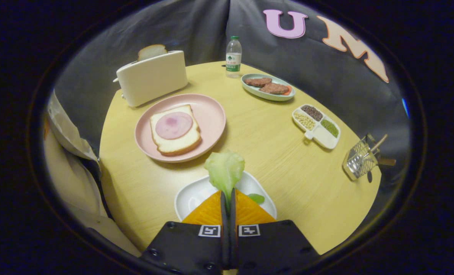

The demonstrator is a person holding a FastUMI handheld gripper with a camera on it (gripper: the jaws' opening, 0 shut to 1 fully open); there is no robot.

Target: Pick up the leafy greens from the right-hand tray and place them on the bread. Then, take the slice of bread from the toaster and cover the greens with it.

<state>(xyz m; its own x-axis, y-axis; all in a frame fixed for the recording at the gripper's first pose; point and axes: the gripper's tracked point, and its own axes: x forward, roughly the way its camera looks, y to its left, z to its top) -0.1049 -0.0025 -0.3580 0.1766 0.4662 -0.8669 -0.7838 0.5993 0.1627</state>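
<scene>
My gripper [228, 195] is shut on a pale green leaf of leafy greens [224, 170], which stands up from between the fingertips above a white tray [190, 198]. A small dark green leaf [256, 198] still lies in that tray beside the fingers. Beyond the leaf a pink plate [211, 114] holds a slice of bread [175, 131] topped with a round of ham [174, 125]. Farther back stands a white toaster [152, 77] with a second bread slice [152, 51] sticking out of its top.
On the round yellow table [269, 152] are a water bottle [233, 56], a green dish with meat patties [268, 88], a divided white dish of beans [317, 126] and a wire basket with utensils [361, 158]. A person's sleeve [72, 152] shows beside the table.
</scene>
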